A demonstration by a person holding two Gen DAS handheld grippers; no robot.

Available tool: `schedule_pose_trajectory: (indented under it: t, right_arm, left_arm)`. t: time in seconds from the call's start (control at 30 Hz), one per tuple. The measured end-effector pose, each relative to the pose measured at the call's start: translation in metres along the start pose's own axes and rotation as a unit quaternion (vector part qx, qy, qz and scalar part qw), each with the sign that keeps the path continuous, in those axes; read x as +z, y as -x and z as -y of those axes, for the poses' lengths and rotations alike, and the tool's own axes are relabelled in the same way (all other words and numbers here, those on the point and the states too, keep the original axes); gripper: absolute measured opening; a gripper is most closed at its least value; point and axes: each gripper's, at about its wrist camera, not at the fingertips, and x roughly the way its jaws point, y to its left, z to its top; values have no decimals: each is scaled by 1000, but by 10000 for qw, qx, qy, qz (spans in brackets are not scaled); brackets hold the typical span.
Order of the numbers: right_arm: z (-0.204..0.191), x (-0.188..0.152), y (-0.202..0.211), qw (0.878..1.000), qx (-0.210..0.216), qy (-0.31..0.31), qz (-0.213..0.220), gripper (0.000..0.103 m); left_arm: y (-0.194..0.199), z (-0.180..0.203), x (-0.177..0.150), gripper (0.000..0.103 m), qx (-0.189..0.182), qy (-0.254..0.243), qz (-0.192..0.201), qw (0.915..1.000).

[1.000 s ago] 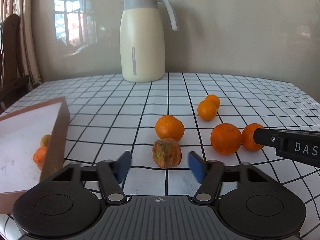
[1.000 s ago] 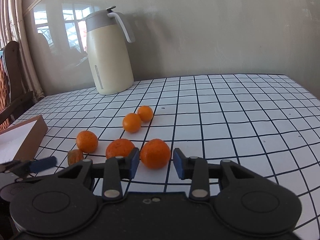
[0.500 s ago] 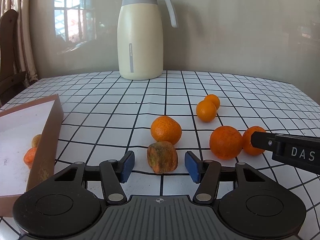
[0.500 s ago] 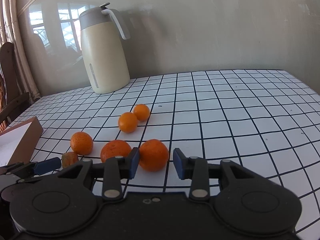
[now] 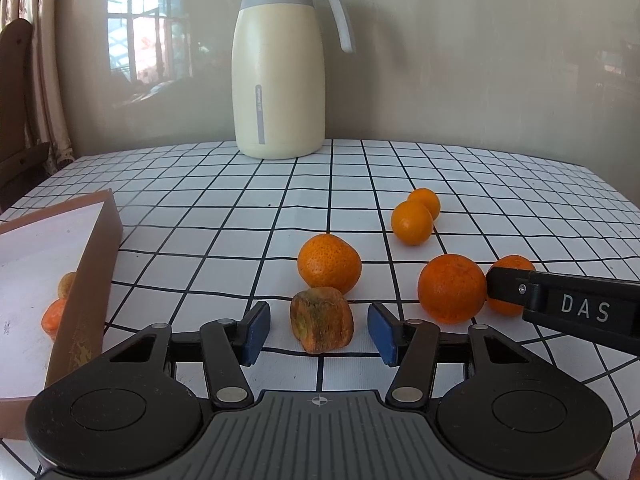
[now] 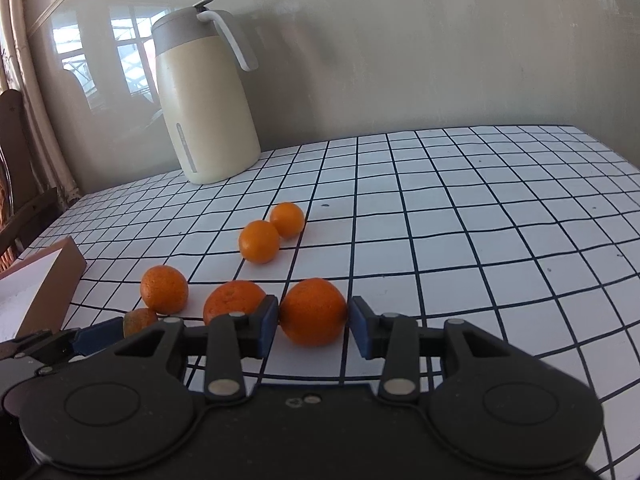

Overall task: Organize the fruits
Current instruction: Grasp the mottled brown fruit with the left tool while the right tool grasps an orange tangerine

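The spoiled brown fruit [image 5: 322, 326] lies low in the centre of the left wrist view, on the grid-patterned table [image 5: 248, 208], between the blue pads of the left tool [image 5: 320, 330]. Clear gaps show on both sides of it, so the tool is open around it and grips nothing; its jaws have just been closing in. Just behind the fruit sits a speckled orange [image 5: 329, 263].

In the right wrist view, the rightmost orange [image 6: 313, 312] sits at lower centre between the pads of the right tool [image 6: 314, 330]. The left pad looks to touch its skin, while a thin gap shows at the right pad, so it is not clamped. These jaws have just been opening a little. Just left of that pad is another orange [image 6: 232, 300].

Further up the table, two small oranges [image 6: 259, 241] touch each other. A brown box [image 5: 88, 280] with a white inside fills the left edge of the left wrist view, with two fruits [image 5: 54, 314] partly hidden behind its wall. A cream jug [image 5: 280, 64] with a grey lid stands at the table's far edge against the wall.
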Motion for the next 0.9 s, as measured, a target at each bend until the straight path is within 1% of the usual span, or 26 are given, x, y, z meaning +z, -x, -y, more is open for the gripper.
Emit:
schedule_pose_trajectory:
  t: [0.27,0.47,0.53,0.57,0.67,0.8,0.9]
  right_arm:
    - [-2,0,-3,10000,-41,-20,18,32]
    - [-4,-1,-6,10000,-70,20,-36,30]
    - [-4,-1,-7,10000,-64,33,-38,30]
    - [-4,-1,-6,10000,-58,27,-35,30]
    - [-3,-1,-5,10000,-56,38,-32,29]
    - [-4,-2,-3,9999,-73,112,-32,29]
    - [-5,-3,-2,9998,-85,156,-33,29]
  left_arm:
    - [-2,1,1,55,10,-5,-1,10000]
    - [-2,2,1,54,14,-54,19,10000]
    - [-1,3,0,48,-23,-74,34,10000]
    - [0,4,0,40,-33,-98,53,9999]
    - [2,7,-1,31,-69,-175,89,9998]
    - [3,6,-2,30,-91,-140,94,9998]
    - [4,5,-3,28,-108,-153,93,9998]
